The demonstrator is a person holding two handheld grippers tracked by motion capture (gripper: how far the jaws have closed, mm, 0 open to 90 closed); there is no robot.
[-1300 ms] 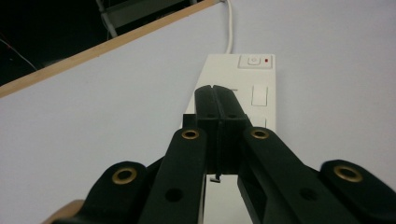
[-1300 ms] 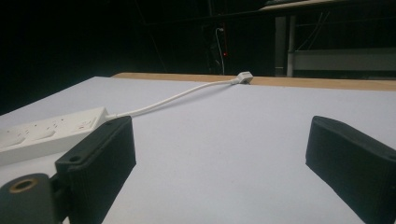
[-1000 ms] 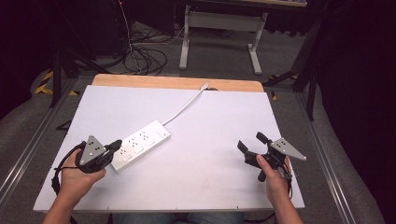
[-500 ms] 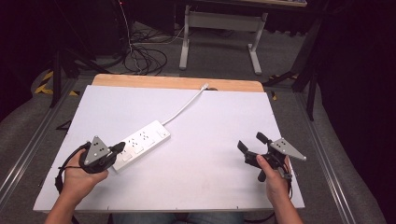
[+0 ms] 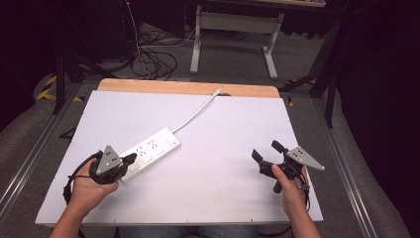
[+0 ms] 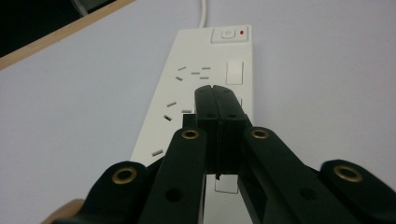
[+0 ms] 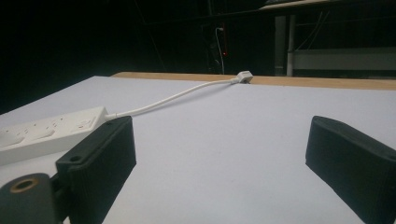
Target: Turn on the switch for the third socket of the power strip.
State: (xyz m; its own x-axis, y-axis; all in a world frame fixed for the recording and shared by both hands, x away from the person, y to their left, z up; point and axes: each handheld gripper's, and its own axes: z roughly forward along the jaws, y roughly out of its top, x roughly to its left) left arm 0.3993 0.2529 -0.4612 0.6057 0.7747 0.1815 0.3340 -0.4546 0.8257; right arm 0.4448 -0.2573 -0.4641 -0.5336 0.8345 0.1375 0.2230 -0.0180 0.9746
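Observation:
A white power strip (image 5: 151, 148) lies slantwise on the left half of the white table (image 5: 223, 129). Its cable (image 5: 195, 114) runs to the far wooden edge. My left gripper (image 5: 132, 158) is shut with nothing between its jaws, and its tips rest over the strip's near end. In the left gripper view the closed tips (image 6: 215, 91) sit above the strip (image 6: 187, 74), between the sockets and the rocker switches; I cannot tell whether they touch it. My right gripper (image 5: 267, 151) stands open at the right near the front edge. Its jaws (image 7: 219, 154) are spread wide, facing the strip (image 7: 46, 128) and cable (image 7: 173, 99).
A wooden strip (image 5: 188, 88) borders the table's far side. Beyond it a grey desk frame (image 5: 233, 29) stands on the floor, with a tangle of dark cables (image 5: 148, 59) to its left. Metal rails (image 5: 29, 163) run along both table sides.
My left gripper has crept a little to the right, further onto the power strip's near end. The right gripper has stayed in place.

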